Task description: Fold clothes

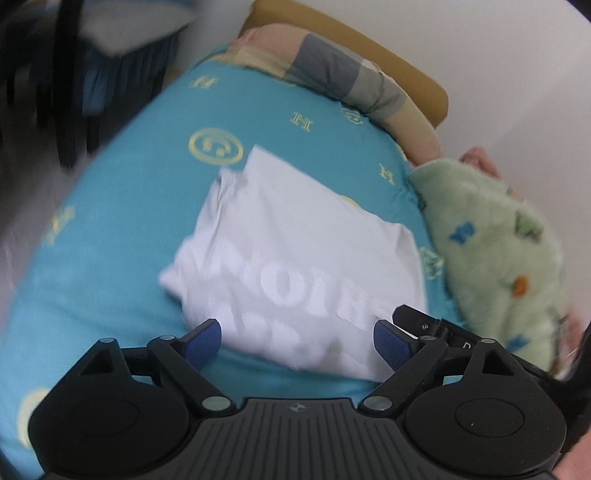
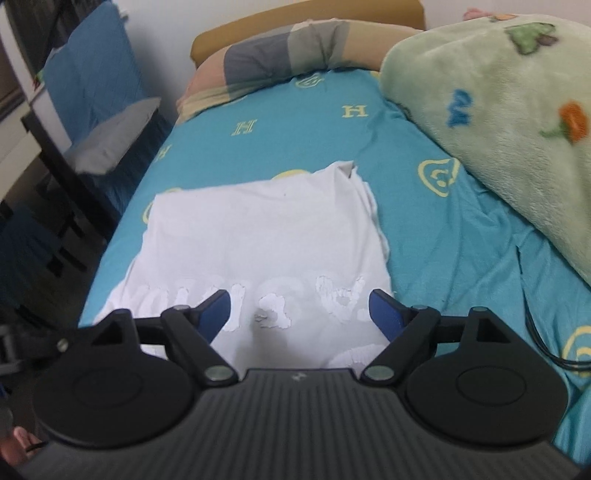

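A white T-shirt (image 2: 258, 243) with cracked white lettering lies folded into a rough rectangle on a teal bedsheet (image 2: 303, 136). It also shows in the left wrist view (image 1: 303, 258), blurred. My left gripper (image 1: 297, 341) is open and empty, hovering over the shirt's near edge. My right gripper (image 2: 300, 310) is open and empty, above the shirt's near lettered part. In the left wrist view the tip of the right gripper (image 1: 424, 321) shows at the shirt's right side.
A green fleece blanket (image 2: 498, 122) is heaped along the bed's right side. A patchwork pillow (image 2: 288, 55) lies at the headboard (image 2: 295, 22). A dark chair with blue cloth (image 2: 92, 110) stands left of the bed. A black cable (image 2: 543, 332) lies on the sheet at right.
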Tool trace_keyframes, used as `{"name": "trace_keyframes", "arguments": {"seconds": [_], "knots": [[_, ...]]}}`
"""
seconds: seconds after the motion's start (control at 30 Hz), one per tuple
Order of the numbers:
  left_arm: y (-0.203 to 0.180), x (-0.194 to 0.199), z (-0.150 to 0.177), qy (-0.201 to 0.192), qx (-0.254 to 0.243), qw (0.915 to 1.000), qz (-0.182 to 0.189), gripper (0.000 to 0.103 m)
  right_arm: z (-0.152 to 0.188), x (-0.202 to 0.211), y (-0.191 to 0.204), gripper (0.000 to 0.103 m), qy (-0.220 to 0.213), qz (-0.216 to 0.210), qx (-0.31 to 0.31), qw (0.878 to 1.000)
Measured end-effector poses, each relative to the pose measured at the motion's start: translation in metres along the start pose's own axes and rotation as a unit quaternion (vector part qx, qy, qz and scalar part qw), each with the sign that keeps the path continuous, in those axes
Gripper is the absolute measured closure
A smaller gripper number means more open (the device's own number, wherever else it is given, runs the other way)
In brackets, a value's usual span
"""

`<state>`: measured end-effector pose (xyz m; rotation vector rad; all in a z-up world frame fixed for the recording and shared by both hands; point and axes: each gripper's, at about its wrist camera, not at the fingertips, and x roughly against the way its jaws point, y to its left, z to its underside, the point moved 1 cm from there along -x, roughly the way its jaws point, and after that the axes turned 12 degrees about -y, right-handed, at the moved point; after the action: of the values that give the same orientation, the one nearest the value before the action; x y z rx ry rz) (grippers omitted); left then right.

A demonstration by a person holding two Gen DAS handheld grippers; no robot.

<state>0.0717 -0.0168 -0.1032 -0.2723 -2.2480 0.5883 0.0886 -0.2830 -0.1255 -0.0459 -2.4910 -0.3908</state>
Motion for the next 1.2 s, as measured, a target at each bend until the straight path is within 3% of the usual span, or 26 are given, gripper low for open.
{"name": "trace_keyframes", "arguments": {"seconds": [0.1,0.23,0.33,0.43,0.53,0.63,0.73,0.83,0.97,1.03,1.1,1.13,1.17,1.2], "knots": [[0.018,-0.014,0.004,0.019,0.073,0.9971,0.008,0.011,-0.003,0.005,-0.006,0.019,-0.009,0.005,-0.025,1.0],[0.043,-0.038,0.01,0.039,0.171,0.9844,0.018,0.018,-0.005,0.007,-0.011,0.019,-0.016,0.006,-0.051,0.999],[0.052,-0.048,0.009,0.02,0.207,0.9781,0.014,0.033,-0.006,0.009,-0.013,0.019,-0.02,0.008,-0.061,0.998],[0.052,-0.044,0.007,-0.001,0.203,0.9791,0.007,0.062,-0.007,0.013,-0.017,0.019,-0.024,0.003,-0.091,0.996],[0.051,-0.038,0.004,-0.02,0.199,0.9798,0.004,0.077,-0.004,0.017,-0.028,0.019,-0.012,-0.036,-0.174,0.984],[0.05,-0.028,0.001,-0.034,0.208,0.9773,0.018,0.083,0.01,0.01,-0.033,0.017,0.038,-0.11,-0.275,0.954],[0.048,-0.023,-0.002,-0.045,0.212,0.9758,0.03,0.084,0.033,-0.004,-0.032,0.018,0.1,-0.178,-0.372,0.906],[0.05,-0.023,-0.003,-0.045,0.219,0.9743,0.03,0.084,0.056,-0.019,-0.029,0.018,0.142,-0.191,-0.432,0.87],[0.06,-0.032,0.001,-0.032,0.248,0.968,0.02,0.084,0.063,-0.026,-0.047,0.027,0.114,-0.132,-0.465,0.868],[0.066,-0.038,0.004,-0.025,0.263,0.9644,0.016,0.084,0.066,-0.029,-0.061,0.027,0.1,-0.103,-0.488,0.861],[0.071,-0.044,0.006,-0.019,0.274,0.9614,0.018,0.075,0.071,-0.031,-0.068,0.029,0.093,-0.078,-0.502,0.856],[0.072,-0.046,0.007,-0.018,0.278,0.9602,0.019,0.055,0.074,-0.032,-0.071,0.031,0.089,-0.067,-0.507,0.855],[0.074,-0.049,0.007,-0.017,0.282,0.959,0.02,0.042,0.074,-0.032,-0.072,0.033,0.085,-0.063,-0.507,0.855],[0.076,-0.051,0.008,-0.016,0.286,0.9579,0.022,0.042,0.074,-0.032,-0.072,0.033,0.085,-0.064,-0.508,0.855]]}}
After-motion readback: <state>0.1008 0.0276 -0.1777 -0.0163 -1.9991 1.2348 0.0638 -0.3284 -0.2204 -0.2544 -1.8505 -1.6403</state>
